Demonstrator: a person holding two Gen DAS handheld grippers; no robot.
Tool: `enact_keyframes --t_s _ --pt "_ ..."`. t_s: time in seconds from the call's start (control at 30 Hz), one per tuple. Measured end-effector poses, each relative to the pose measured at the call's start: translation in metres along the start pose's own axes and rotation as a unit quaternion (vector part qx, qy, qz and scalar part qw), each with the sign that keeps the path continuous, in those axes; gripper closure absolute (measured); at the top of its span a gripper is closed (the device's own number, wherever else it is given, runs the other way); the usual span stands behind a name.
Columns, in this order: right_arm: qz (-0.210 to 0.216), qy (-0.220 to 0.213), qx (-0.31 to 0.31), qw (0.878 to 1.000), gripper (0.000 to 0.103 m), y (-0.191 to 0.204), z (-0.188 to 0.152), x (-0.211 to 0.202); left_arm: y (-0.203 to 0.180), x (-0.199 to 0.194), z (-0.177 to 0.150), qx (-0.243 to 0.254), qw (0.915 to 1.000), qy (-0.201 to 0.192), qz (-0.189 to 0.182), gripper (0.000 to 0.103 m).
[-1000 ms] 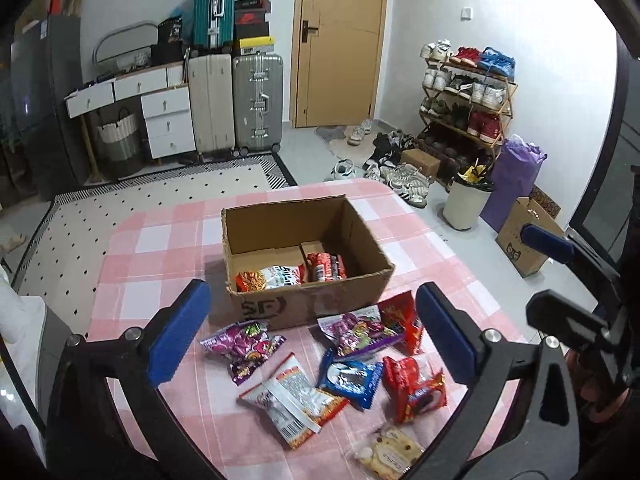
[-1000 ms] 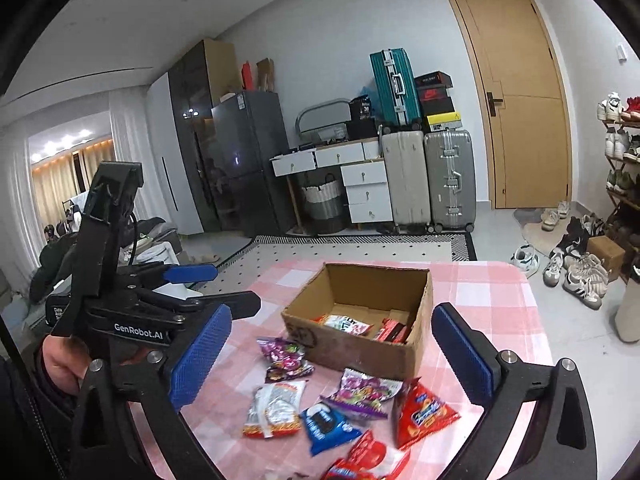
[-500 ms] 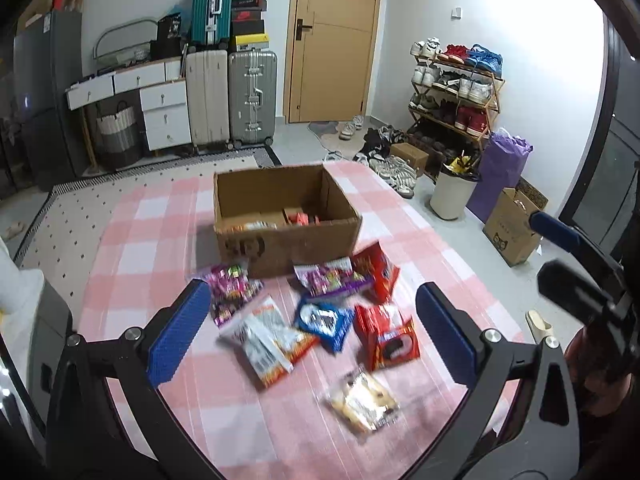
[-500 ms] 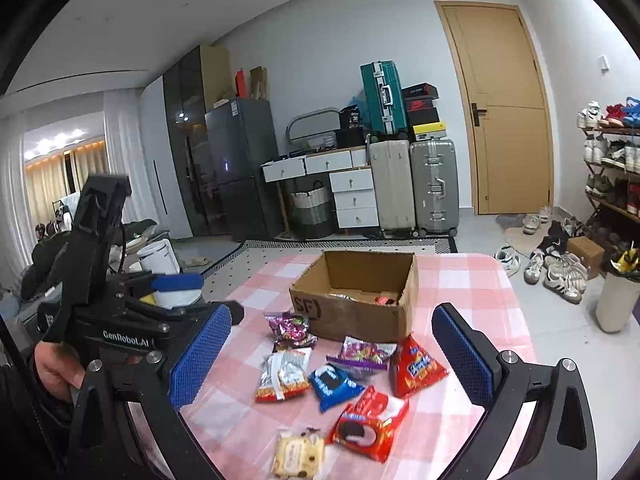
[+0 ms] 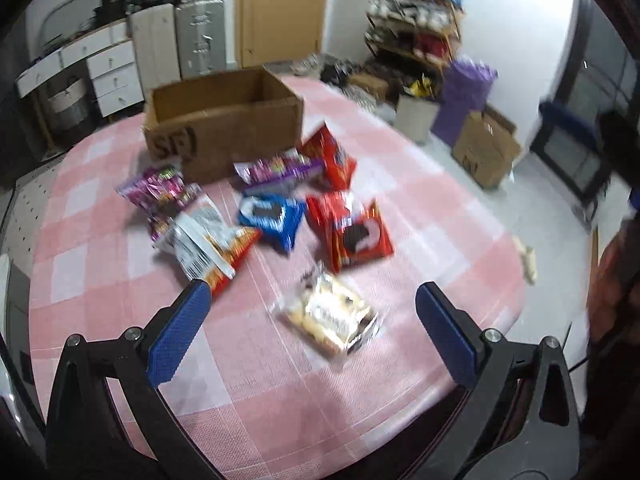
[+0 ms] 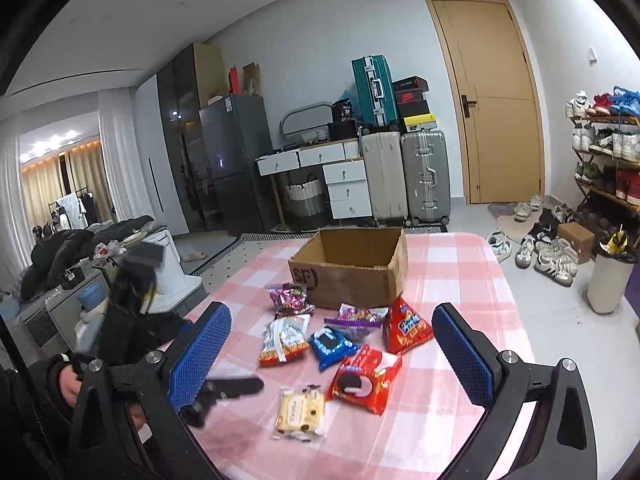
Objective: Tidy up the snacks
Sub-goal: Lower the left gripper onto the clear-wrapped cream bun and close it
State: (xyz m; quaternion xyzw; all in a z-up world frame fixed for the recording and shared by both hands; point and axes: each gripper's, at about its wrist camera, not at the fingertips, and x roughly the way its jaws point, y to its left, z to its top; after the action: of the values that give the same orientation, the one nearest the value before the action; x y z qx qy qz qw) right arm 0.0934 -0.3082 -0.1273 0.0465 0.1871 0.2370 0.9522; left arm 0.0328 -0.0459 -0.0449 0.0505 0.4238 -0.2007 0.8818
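Observation:
An open cardboard box [image 5: 224, 120] [image 6: 352, 268] stands at the far side of the pink checked table [image 5: 120, 288]. Several snack packs lie in front of it: a clear biscuit pack [image 5: 330, 316] [image 6: 300, 412] nearest, a red Oreo pack [image 5: 356, 236] [image 6: 364, 376], a blue pack [image 5: 274, 216] [image 6: 330, 344], a red chip bag [image 5: 332, 156] [image 6: 406, 326], two purple packs [image 5: 160, 196] [image 5: 280, 170], and a white-and-orange pack [image 5: 208, 244] [image 6: 282, 340]. My left gripper [image 5: 312, 328] is open and empty just above the biscuit pack. My right gripper [image 6: 332, 352] is open and empty, held back above the packs.
The left gripper also shows blurred at the left edge of the right wrist view [image 6: 132, 320]. Suitcases [image 6: 404, 176], a drawer unit [image 6: 344, 188] and a door [image 6: 492, 100] stand behind the table. A shoe rack [image 6: 608, 152], a bin [image 6: 610, 280] and loose shoes are at the right.
Both grippers have pulled back from the box toward the near side of the table. The left one has dropped low over the biscuit pack. Both stay open.

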Motion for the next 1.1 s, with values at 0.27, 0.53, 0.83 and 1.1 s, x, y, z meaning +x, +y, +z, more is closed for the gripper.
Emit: enact_keyframes --t_s 0.27,0.53,0.83,1.1 --pt "-0.001 0.011 0.025 1.0 0.001 -0.015 -0.014 0.002 -0.01 0.043 -0.016 0.065 0.9966 0.047 -0.019 0.001" --pt "-0.003 0.029 0.045 0.999 0.001 -0.03 -0.031 0.018 -0.009 0.081 -0.022 0.101 0.9891 0.1 -0.04 0.001" --pt "-0.014 0.047 0.061 0.997 0.001 -0.049 -0.047 0.032 -0.019 0.111 -0.015 0.159 0.9776 0.131 -0.043 0.012" --pt "-0.02 0.049 0.071 0.996 0.001 -0.058 -0.055 0.029 -0.018 0.124 -0.009 0.17 0.9702 0.151 -0.083 0.038"
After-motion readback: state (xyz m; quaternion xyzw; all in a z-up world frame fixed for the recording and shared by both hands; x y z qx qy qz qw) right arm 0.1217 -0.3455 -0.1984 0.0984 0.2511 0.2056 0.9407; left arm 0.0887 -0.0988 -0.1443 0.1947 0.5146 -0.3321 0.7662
